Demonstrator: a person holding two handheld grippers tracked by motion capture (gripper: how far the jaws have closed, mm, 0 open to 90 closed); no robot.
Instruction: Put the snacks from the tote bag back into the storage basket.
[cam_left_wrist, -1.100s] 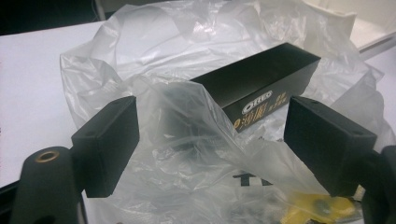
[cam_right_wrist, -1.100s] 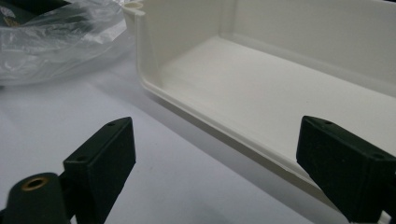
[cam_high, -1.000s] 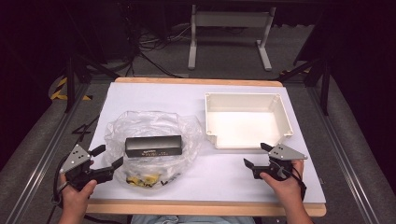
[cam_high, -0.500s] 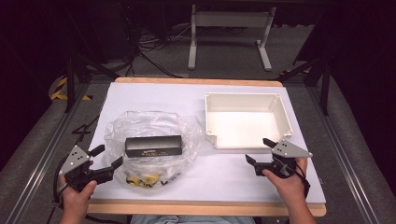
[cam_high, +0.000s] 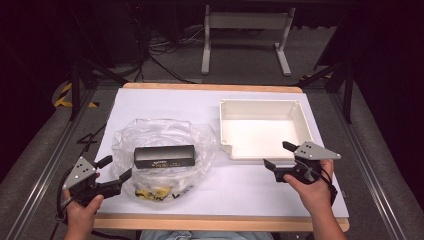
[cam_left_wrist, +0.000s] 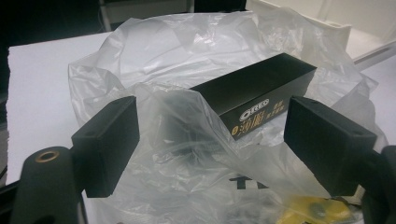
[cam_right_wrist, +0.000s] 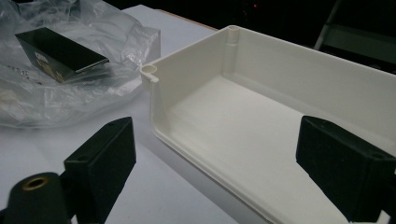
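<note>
A clear plastic bag (cam_high: 165, 150) lies on the white table (cam_high: 165, 107) left of centre, with a black box (cam_high: 164, 156) resting on it and small yellow items (cam_high: 152, 191) inside near its front. My left gripper (cam_high: 114, 170) stands open at the bag's front left corner. In the left gripper view the jaws are spread wide before the bag (cam_left_wrist: 187, 140) and the black box (cam_left_wrist: 261, 93). An empty white tray (cam_high: 262, 127) sits at the right. My right gripper (cam_high: 279, 156) is open at the tray's front edge; its view faces the tray (cam_right_wrist: 261, 126).
The wooden table edge (cam_high: 210, 222) runs along the front. A metal stand (cam_high: 245, 35) and cables (cam_high: 160, 55) are on the floor beyond the table. Bare tabletop lies behind the bag and between the grippers.
My right gripper has moved a little forward and up, closer to the tray's front edge. The left gripper has barely shifted.
</note>
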